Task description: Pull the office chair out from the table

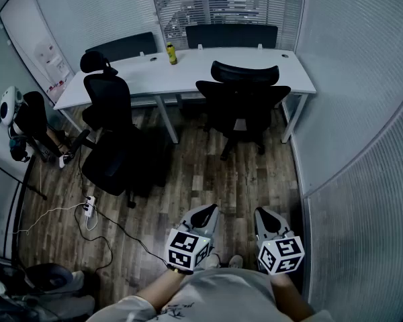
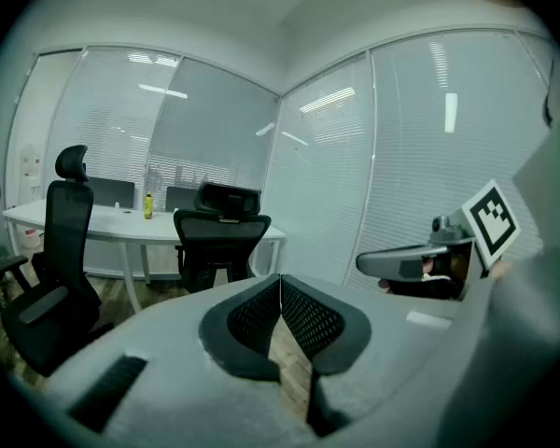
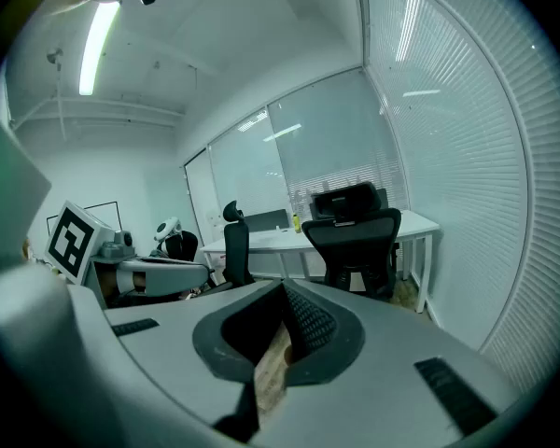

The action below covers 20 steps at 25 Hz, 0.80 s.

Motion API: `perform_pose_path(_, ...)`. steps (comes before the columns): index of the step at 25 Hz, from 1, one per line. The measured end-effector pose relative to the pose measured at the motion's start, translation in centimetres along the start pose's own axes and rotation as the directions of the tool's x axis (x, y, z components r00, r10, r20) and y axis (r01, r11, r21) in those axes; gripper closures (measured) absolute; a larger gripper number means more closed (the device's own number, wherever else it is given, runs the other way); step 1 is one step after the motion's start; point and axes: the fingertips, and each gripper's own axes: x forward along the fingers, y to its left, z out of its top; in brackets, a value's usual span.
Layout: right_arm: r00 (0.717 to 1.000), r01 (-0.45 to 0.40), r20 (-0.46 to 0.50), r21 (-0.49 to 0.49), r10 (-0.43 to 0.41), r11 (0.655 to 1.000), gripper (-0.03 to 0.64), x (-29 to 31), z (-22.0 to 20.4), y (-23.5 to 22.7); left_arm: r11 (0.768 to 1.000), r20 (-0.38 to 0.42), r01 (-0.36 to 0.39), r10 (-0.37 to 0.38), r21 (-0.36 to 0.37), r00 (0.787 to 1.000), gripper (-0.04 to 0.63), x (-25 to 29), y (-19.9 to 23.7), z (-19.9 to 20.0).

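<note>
**While the chair waits at the table: both grippers closed and empty**

Although the task's office chair (image 1: pixel 242 102) stands at 12 to 1 o'clock from the person, pushed up to the white table (image 1: pixel 188 69), neither tool is near it. The left gripper (image 1: pixel 203 215) and right gripper (image 1: pixel 269 219) hover at 6 o'clock, well apart from the chair, each with its jaws pressed together on nothing.

Judged from its build, the chair is fairly heavy yet should roll readily on its wheeled base over the plank floor. The frame looks stiff and the mesh back slightly yielding.

The best hold (a judgement) is the backrest's upper rim or the headrest (image 1: pixel 245 72), once the jaws are opened.

Its long axis is upright. The seat faces the table at 12 o'clock and the backrest faces 6 o'clock, so the pull would run toward 6.

A second chair (image 1: pixel 111 133) stands out from the table at 10 o'clock.
</note>
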Motion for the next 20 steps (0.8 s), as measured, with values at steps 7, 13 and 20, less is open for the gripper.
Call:
perform_pose_path(7, 1.0, -0.019, -0.008, -0.008, 0.019, 1.0, 0.611, 0.1, -0.4, 0.6, 1.0, 0.008, -0.003, 0.003, -0.001, 1.0, 0.584, -0.1, 0.2, -0.1)
perform_pose_path(13, 1.0, -0.009, -0.014, -0.002, 0.009, 1.0, 0.611, 0.3, -0.7, 1.1, 1.0, 0.009, -0.013, 0.013, -0.012, 1.0, 0.584, -0.6, 0.8, -0.3)
perform_pose_path(20, 0.999, 0.032, 0.017, 0.047, -0.033, 0.998, 0.611, 1.1, -0.1, 2.1, 1.0, 0.009, -0.015, 0.015, 0.026, 1.0, 0.584, -1.9, 2.6, -0.1)
